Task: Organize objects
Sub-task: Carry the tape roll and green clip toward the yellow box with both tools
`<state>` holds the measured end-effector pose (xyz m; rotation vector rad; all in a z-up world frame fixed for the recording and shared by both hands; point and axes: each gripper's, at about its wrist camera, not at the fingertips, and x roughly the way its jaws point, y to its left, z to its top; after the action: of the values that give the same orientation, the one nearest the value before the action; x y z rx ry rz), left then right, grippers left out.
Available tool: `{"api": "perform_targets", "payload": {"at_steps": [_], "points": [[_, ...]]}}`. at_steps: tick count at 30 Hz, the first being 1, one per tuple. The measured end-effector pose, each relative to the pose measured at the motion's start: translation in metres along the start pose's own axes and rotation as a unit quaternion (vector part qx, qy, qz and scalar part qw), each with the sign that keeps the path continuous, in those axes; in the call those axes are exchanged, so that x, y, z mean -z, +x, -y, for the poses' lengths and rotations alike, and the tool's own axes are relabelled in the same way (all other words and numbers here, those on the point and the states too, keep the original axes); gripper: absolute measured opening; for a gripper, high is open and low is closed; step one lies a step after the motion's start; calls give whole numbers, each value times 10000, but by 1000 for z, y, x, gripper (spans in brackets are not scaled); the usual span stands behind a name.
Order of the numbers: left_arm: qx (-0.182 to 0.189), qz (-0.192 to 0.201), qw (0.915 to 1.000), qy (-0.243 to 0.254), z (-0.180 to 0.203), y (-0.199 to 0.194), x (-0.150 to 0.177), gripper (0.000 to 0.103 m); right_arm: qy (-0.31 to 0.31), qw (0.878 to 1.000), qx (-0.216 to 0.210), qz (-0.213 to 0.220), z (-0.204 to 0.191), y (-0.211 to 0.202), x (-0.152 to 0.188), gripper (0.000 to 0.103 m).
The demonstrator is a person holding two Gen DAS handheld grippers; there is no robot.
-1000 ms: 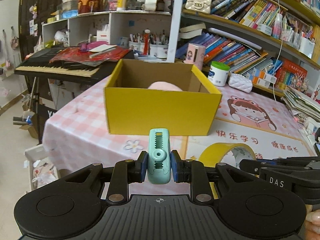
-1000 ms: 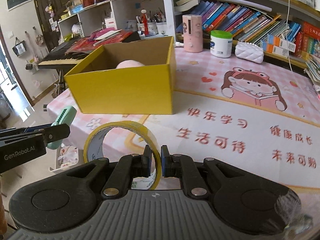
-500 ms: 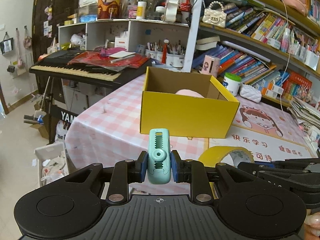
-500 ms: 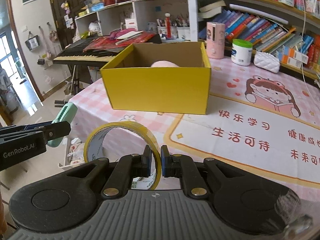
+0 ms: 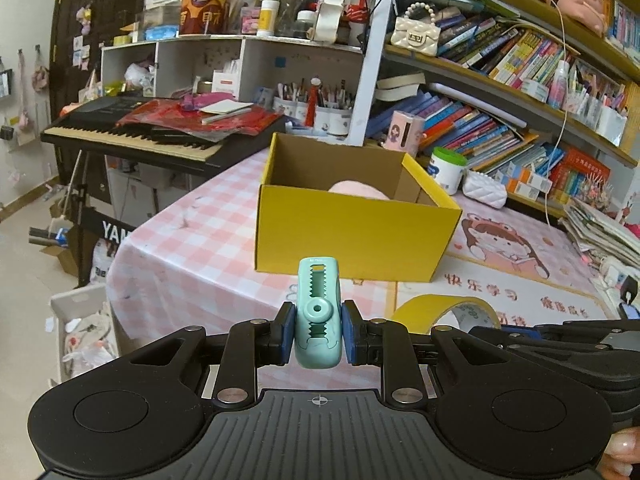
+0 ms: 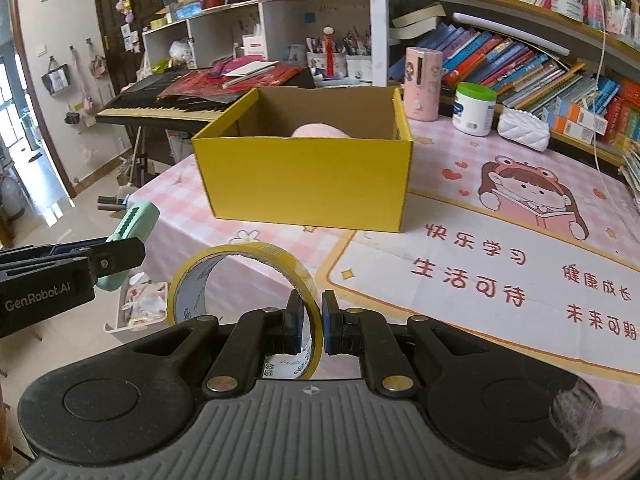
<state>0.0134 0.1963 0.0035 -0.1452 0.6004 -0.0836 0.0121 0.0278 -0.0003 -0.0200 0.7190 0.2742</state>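
Note:
My left gripper is shut on a mint-green clip, held upright in the air short of the table edge; the clip also shows in the right wrist view. My right gripper is shut on the rim of a yellow tape roll, held up beside the left gripper; the roll shows in the left wrist view. An open yellow cardboard box stands on the pink checked table, ahead of both grippers. A pink soft object lies inside it.
Behind the box stand a pink canister, a white jar with a green lid and a white quilted pouch. Bookshelves run along the right. A keyboard piano stands left of the table. A white bin sits on the floor.
Both grippers have pulled back and up from the box, which now looks smaller and farther away. Each gripper keeps its hold on its object.

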Motion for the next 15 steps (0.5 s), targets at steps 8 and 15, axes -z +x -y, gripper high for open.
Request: {"api": "perform_targets", "payload": {"at_steps": [8,15], "points": [[-163,411,9990,-37,3,13,-32,23,-4,9992,49,391,11,18,-34,9],[-426,712,9964,-162,4,45,-75,23,2,9953,107,960,33,38,-92,9]]}}
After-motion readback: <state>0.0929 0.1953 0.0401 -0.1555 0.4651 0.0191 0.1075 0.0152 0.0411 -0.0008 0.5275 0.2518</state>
